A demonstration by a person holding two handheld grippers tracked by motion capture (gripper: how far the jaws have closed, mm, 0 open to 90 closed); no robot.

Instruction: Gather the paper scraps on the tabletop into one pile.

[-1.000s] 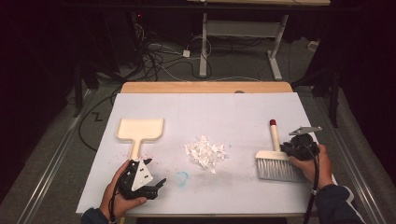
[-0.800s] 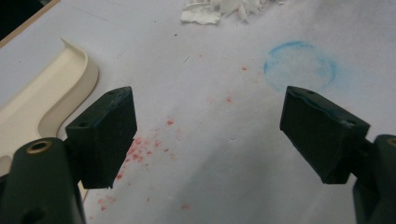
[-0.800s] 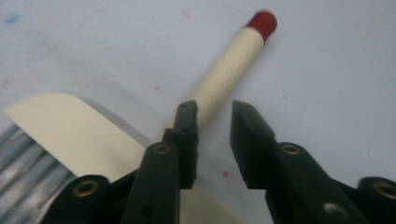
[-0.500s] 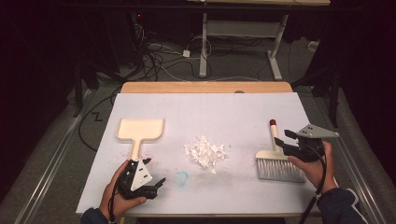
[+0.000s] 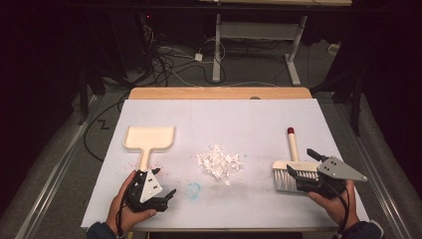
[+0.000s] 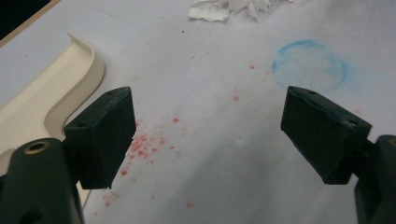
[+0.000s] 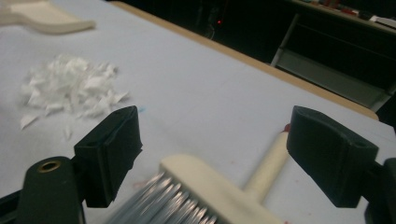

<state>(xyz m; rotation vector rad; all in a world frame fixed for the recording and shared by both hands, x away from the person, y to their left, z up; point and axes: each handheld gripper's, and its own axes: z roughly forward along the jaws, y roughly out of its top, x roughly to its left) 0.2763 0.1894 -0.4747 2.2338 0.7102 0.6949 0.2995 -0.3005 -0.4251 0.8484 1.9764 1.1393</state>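
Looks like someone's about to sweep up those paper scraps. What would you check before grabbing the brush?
1. Right gripper open: ok, jaws spread wide.
2. Brush between the jaws: ok, its head sits in the gap.
3. Brush gripped: not ok, jaws not closed on it.
4. Left gripper open: ok, nothing between its jaws.
5. Dustpan within the left gripper's reach: ok, handle lies just ahead.
6. Paper scraps in one heap: ok, between dustpan and brush.

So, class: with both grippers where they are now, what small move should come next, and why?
Probably lower the right gripper onto the brush and close. Its jaws stand open astride the brush head, nothing gripped yet. The paper scraps lie unswept, and the left gripper waits open beside the dustpan handle.
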